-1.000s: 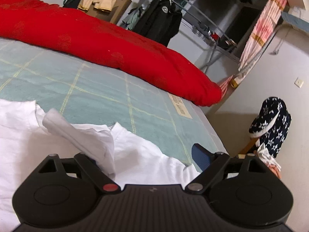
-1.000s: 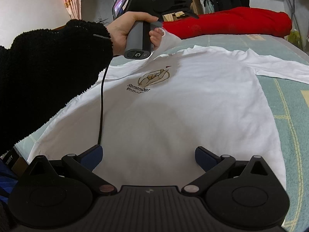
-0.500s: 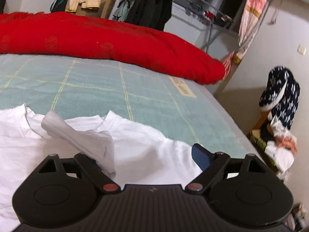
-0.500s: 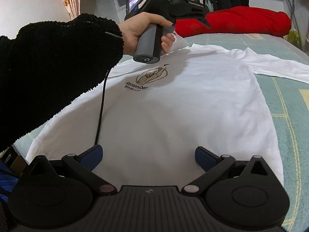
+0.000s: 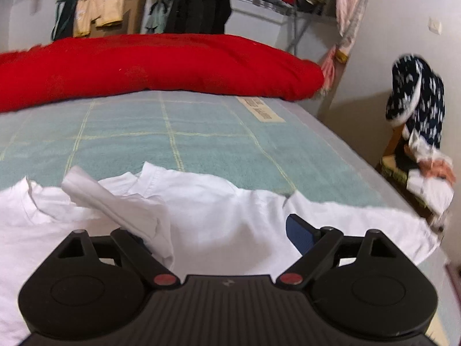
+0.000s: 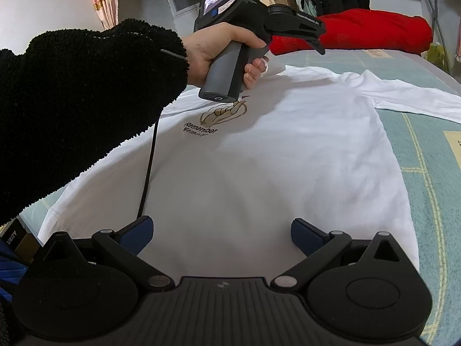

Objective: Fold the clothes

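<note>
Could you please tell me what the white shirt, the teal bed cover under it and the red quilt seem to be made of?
White long-sleeved shirt: thin matte fabric, probably cotton knit, judging by soft creases and limp drape.
Teal checked bed cover: looks like looped towelling, fuzzy and matte, with pale woven lines.
Red padded quilt: plush, stuffed textile, puffy with rounded edges; fibre unclear.

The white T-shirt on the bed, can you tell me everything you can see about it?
The white T-shirt looks like soft cotton and lies spread out, front up, on the green checked bed cover. Its chest has a tan picture above the words "Remember", with a second word too small to read. One sleeve stretches out flat; a bit of white cloth near the collar is bunched up beside the left hand-held gripper.
</note>
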`<state>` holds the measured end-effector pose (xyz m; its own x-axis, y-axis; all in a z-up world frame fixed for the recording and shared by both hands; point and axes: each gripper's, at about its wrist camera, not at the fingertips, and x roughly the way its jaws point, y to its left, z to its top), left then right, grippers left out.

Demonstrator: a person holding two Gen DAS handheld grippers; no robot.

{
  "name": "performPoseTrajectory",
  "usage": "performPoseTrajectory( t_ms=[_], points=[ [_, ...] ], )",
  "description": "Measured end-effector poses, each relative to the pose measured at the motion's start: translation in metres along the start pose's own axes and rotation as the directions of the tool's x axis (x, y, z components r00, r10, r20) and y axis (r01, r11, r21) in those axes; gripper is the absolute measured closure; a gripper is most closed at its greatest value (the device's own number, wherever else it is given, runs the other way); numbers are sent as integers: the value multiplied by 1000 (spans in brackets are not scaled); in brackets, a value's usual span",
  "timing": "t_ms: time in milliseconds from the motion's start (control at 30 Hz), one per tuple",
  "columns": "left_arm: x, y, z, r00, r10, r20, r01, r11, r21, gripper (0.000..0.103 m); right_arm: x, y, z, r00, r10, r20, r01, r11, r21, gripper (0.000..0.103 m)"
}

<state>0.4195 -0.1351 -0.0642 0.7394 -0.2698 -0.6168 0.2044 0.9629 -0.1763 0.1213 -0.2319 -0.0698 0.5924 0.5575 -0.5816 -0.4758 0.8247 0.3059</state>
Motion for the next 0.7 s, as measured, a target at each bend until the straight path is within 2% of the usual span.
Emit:
performPoseTrajectory(
  t_ms=[100,167,267,333,433,533,567,600,633,700],
  points=[
    [3,-9,-3,999,45,-22,-42,995,92,15,-3,0,-1,1000,-4,1,4,1000,1,0],
    [2,-18,-6,997,71,-29,-64,980,186,15,-4,-1,-2,1000,-6,3,6,1000,5,0],
    [3,-39,-13,990,133,-35,-112,927,357,14,-4,-2,-2,1000,-7,6,7,1000,14,0],
    [6,-52,-18,983,180,-43,-139,871,471,14,-4,-2,-3,1000,-10,5,10,1000,12,0],
    [9,-71,-29,973,228,-38,-153,756,637,13,-4,-1,-4,1000,-14,3,14,1000,7,0],
    [7,-84,-40,968,250,3,-167,637,752,13,-4,-1,-4,1000,-16,4,16,1000,11,0],
    [5,-86,-41,969,246,4,-161,622,767,13,-4,-1,-4,1000,-17,5,17,1000,13,0],
    [4,-87,-41,971,240,-3,-150,619,771,13,-4,-1,-3,1000,-19,5,19,1000,14,0],
    [1,-87,-39,973,231,-10,-141,626,767,13,-4,-1,-3,1000,-20,4,20,1000,14,0],
    [-7,-82,-31,978,205,-27,-119,664,738,13,-5,-1,-3,1000,-24,4,24,1000,13,0]
  ],
)
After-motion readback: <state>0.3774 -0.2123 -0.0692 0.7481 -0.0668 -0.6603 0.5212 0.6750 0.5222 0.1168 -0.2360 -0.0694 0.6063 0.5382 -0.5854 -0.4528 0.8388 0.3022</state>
